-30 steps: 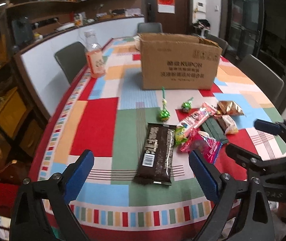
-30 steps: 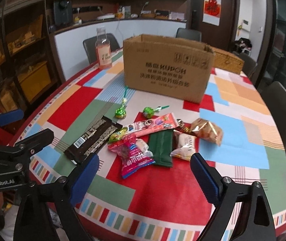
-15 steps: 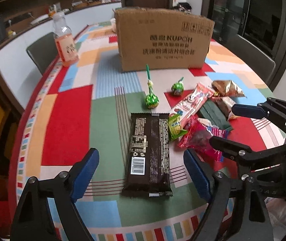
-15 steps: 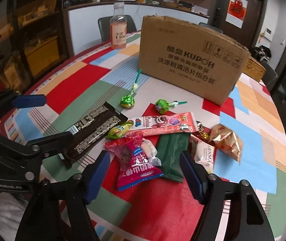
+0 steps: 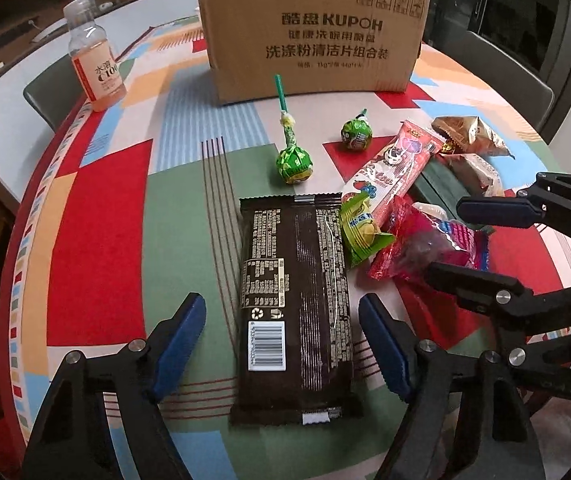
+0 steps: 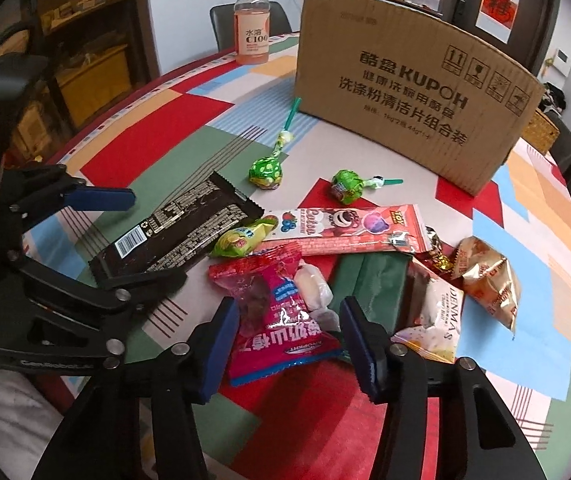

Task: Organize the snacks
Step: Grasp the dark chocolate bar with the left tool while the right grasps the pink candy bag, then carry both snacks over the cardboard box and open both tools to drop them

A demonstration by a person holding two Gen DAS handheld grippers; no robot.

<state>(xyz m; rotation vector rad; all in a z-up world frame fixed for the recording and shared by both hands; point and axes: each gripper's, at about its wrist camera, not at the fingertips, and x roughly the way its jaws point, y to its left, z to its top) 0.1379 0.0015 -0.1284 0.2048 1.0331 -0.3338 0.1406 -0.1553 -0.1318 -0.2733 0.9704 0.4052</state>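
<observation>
A pile of snacks lies on the patchwork tablecloth. My left gripper (image 5: 283,346) is open, its blue pads either side of the near end of a long brown bar packet (image 5: 295,300), not touching it. My right gripper (image 6: 287,342) is open around a red candy bag (image 6: 275,316), which also shows in the left wrist view (image 5: 421,246). Beside these lie a long pink strip packet (image 6: 345,230), a small green packet (image 6: 241,238), two green lollipops (image 5: 293,160) (image 5: 356,133), a dark green packet (image 6: 373,280), a white packet (image 6: 435,316) and a gold packet (image 6: 489,280).
A large cardboard box (image 5: 313,36) stands behind the snacks, its top open side out of sight. A drink bottle (image 5: 93,68) stands at the far left near the table edge. Chairs surround the round table; shelves stand left.
Both grippers moved forward and down toward the snacks. The left one now straddles the brown bar's near end, the right one straddles the red candy bag. Both stayed open.
</observation>
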